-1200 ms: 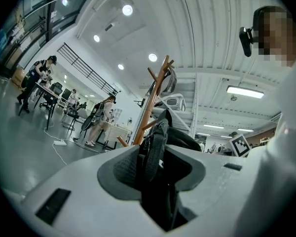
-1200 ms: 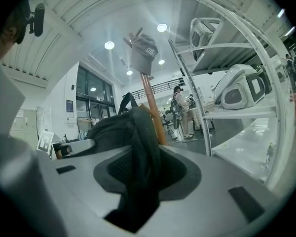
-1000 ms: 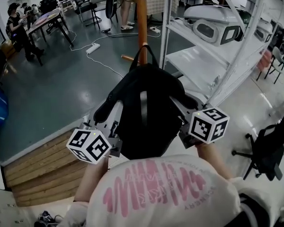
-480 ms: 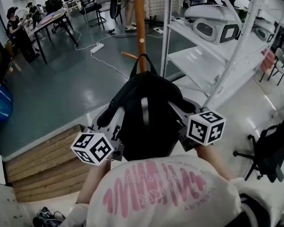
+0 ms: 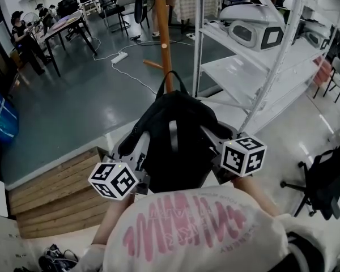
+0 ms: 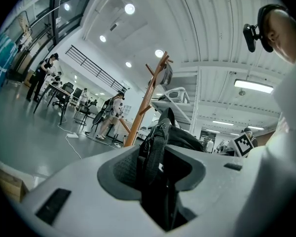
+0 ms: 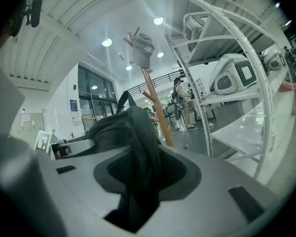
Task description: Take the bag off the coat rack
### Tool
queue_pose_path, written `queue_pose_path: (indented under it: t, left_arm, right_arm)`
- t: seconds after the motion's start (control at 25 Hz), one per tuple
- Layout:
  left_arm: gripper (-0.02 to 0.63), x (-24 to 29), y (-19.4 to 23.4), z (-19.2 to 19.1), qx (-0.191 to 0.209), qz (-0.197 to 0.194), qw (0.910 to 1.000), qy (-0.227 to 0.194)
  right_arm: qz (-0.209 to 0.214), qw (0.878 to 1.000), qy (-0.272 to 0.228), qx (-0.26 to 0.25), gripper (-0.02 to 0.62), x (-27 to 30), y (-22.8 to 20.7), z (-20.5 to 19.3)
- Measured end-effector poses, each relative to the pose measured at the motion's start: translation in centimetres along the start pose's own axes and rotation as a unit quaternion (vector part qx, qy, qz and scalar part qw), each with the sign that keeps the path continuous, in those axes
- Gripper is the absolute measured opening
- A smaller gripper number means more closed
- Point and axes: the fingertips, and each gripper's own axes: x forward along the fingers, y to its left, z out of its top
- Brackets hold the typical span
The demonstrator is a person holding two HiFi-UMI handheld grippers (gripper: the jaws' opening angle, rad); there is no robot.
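Head view: black fabric backpack (image 5: 173, 137) is hanging between left gripper (image 5: 137, 147) and right gripper (image 5: 214, 141), in front of brown wooden coat rack pole (image 5: 161, 35). Left gripper view: partly closed jaws are pinching its strap. Right gripper view: jaws are likewise clamping bag fabric.

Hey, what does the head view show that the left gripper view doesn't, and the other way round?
Only the head view shows the black office chair and the marker cube on the left hand-held gripper. Only the left gripper view shows the round ceiling lights and the black webbing strap clamped between that gripper's jaws. Both show the black fabric backpack and the orange-brown wooden coat rack.
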Motion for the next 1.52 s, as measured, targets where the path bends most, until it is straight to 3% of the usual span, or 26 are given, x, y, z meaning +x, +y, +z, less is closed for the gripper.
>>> queue_pose_path:
  t: [0.36, 1.52]
  left_arm:
    - [0.130, -1.5, -1.7, -1.7, 0.000, 0.027, 0.9996, -0.005]
    - [0.130, -7.2, -6.7, -8.4, -0.017, 0.046, 0.9988, -0.001]
  right_arm:
    - [0.009, 1.000, 0.012, 0.008, 0.131, -2.0, -0.1, -1.7]
    - [0.015, 0.998, 0.053, 0.010, 0.132, -9.0, 0.7, -8.3]
